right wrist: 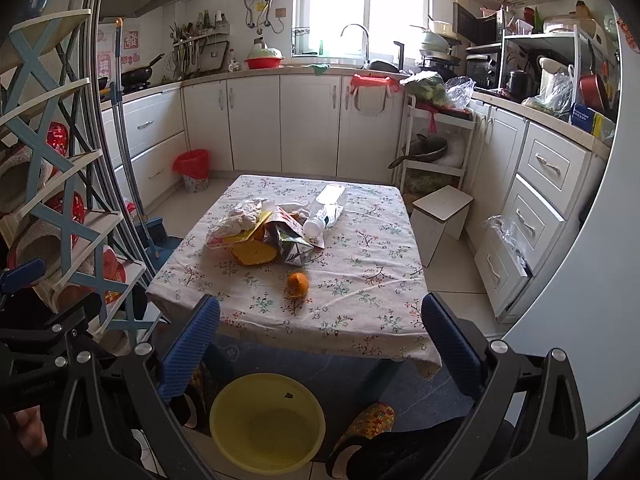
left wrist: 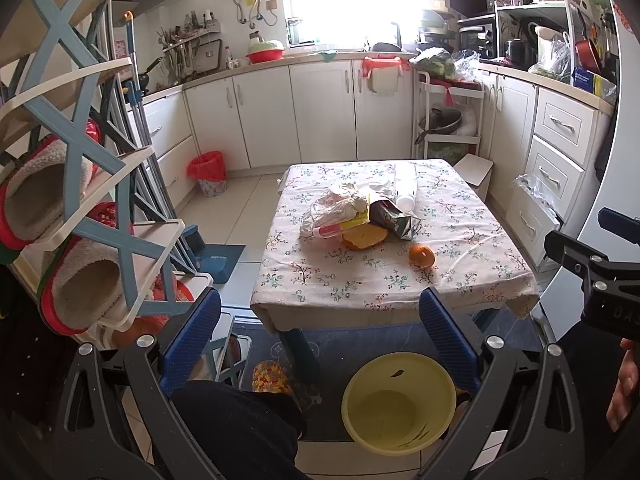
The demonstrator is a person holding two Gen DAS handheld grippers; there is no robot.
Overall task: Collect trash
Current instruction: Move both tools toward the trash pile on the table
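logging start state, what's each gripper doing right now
Left gripper: open, holding nothing, above the yellow basin.
Right gripper: open, holding nothing, short of the table.

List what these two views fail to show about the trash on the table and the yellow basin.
- Bottom of the trash pile: both views, covered by the crumpled bag and carton.
- Carton print: too small to read.
- Yellow basin near rim: left wrist view, cut off by the gripper frame.
- Dark speck in the basin: too small to identify.
- Orange peel far side: hidden from both.
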